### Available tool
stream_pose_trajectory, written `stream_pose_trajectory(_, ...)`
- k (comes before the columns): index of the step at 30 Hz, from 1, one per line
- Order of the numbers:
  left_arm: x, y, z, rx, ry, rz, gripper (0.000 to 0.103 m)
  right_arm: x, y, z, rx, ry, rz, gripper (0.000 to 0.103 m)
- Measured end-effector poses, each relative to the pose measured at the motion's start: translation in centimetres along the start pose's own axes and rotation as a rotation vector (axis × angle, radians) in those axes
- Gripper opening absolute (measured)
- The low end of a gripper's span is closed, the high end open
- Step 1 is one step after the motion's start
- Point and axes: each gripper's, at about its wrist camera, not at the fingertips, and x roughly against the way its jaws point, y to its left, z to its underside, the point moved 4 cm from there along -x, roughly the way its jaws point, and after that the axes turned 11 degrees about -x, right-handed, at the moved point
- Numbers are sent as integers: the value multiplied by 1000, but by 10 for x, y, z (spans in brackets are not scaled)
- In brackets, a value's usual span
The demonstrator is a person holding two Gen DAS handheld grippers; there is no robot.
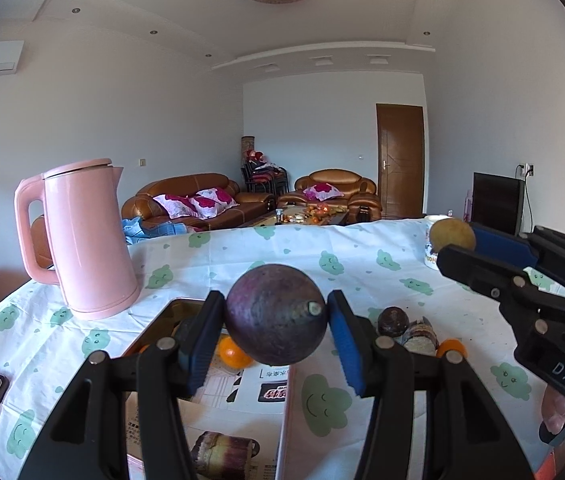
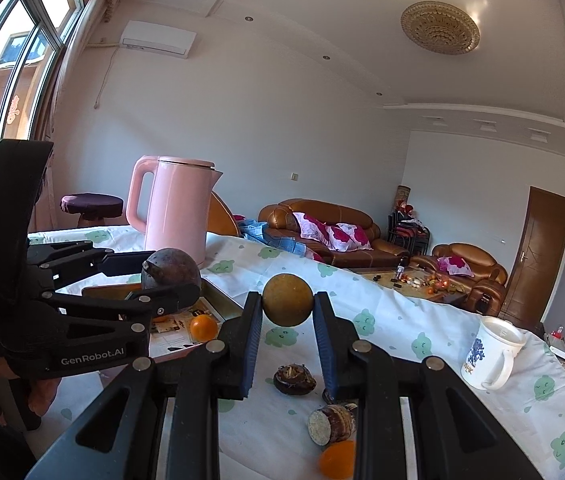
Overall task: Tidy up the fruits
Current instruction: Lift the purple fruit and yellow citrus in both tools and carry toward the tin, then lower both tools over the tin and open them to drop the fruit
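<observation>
Two fruits ride aloft: left tongs (image 1: pixel 276 334) clamp a purple passion fruit (image 1: pixel 276 314), right tongs (image 2: pixel 287 334) pinch a yellow-brown fruit (image 2: pixel 287 300), seemingly bound for the tray (image 1: pixel 154 332) below the left tongs.

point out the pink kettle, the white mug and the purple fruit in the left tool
pink kettle (image 1: pixel 82 240), left wrist view, body
white mug (image 2: pixel 482 360), right wrist view, side
purple fruit (image 1: pixel 270 316), left wrist view, front

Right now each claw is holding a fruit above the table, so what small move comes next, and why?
Probably lower the left claw toward the tray just beneath it. Its purple fruit is gripped and already hangs over the tray, where an orange lies.
</observation>
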Motion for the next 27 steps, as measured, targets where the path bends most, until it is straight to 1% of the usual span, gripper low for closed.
stream_pose_trajectory(13,-4,27,12,45,42,-37,55,-28,24,-7,11,33,-53,28)
stream_pose_trajectory(27,-7,55,27,78,95,-77,55,-56,49,-2,25,81,-101,28)
